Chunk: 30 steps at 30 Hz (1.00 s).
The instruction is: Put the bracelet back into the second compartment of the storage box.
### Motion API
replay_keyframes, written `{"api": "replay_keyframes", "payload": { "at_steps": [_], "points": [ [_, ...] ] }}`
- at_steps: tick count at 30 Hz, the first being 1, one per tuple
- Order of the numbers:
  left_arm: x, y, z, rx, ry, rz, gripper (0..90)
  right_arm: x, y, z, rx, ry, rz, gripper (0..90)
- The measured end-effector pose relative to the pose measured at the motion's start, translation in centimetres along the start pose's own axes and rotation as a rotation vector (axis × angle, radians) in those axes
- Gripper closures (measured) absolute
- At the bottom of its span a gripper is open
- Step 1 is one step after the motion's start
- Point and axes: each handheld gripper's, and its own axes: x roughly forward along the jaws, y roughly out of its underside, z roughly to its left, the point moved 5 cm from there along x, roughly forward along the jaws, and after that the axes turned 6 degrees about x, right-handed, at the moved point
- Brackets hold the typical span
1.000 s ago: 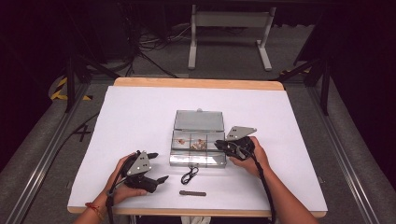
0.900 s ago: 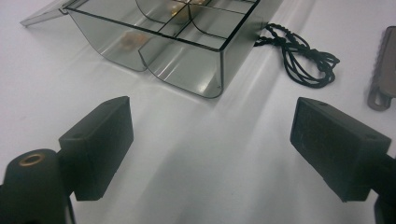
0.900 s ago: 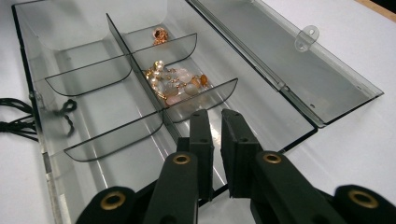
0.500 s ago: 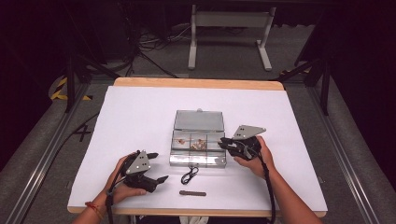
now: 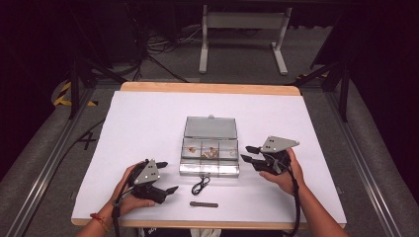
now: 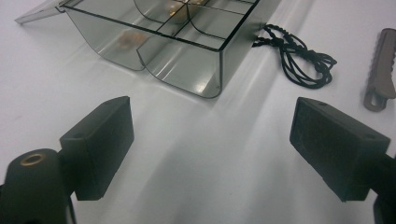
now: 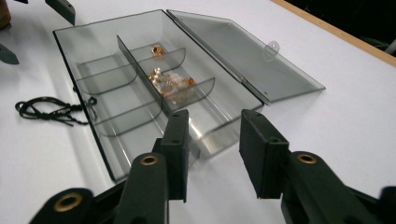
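Bare table around box (image 5: 210, 148), cord (image 5: 200, 186), clip (image 5: 204, 204)

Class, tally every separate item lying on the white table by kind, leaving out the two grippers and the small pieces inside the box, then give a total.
Clear compartment box: 1
Black cord: 1
Dark toothed clip: 1
Total: 3

A white paper sheet (image 5: 148, 128) covers a pale wooden table (image 5: 207, 88). Near the sheet's front edge lie a coiled black cord (image 5: 200, 186) and, closer to that edge, a flat grey-brown toothed bar (image 5: 204, 204) – perhaps a hair clip. Beyond the sheet's far edge stands a grey metal frame (image 5: 242, 22); off its far left corner – yellow-and-black striped tape (image 5: 64, 94).
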Motion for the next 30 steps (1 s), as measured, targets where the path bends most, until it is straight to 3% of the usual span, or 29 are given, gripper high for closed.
{"api": "replay_keyframes", "payload": {
  "at_steps": [3,11,13,15,19,22,27,30],
  "points": [
    [-0.1,0.0,0.0,-0.005,-0.011,-0.014,15.1,-0.6,0.8,-0.4,0.009,0.009,0.006,59.3],
    [0.1,-0.1,-0.3,0.027,-0.022,0.017,22.2,-1.7,2.8,-0.7,0.028,0.053,0.003,52.0],
    [0.2,-0.1,-0.3,0.022,-0.011,0.025,24.0,-1.8,3.0,-0.7,0.032,0.060,0.004,51.3],
    [0.1,-0.2,-0.6,0.021,0.013,0.025,31.9,-1.8,3.4,-0.7,0.031,0.073,0.018,50.6],
    [0.2,-0.8,-1.6,0.062,0.052,0.016,40.1,-1.8,3.9,-0.5,0.030,0.083,0.039,48.1],
    [0.3,-1.0,-1.9,0.067,0.060,0.015,45.5,-1.8,4.2,-0.4,0.037,0.080,0.042,48.1],
    [0.7,-1.9,-2.6,0.117,0.055,0.017,55.2,-1.9,5.5,-0.5,0.042,0.083,0.065,45.1],
    [1.1,-2.5,-3.0,0.129,0.069,0.013,58.4,-2.5,5.4,-0.6,0.054,0.082,0.027,44.0]
  ]
}}
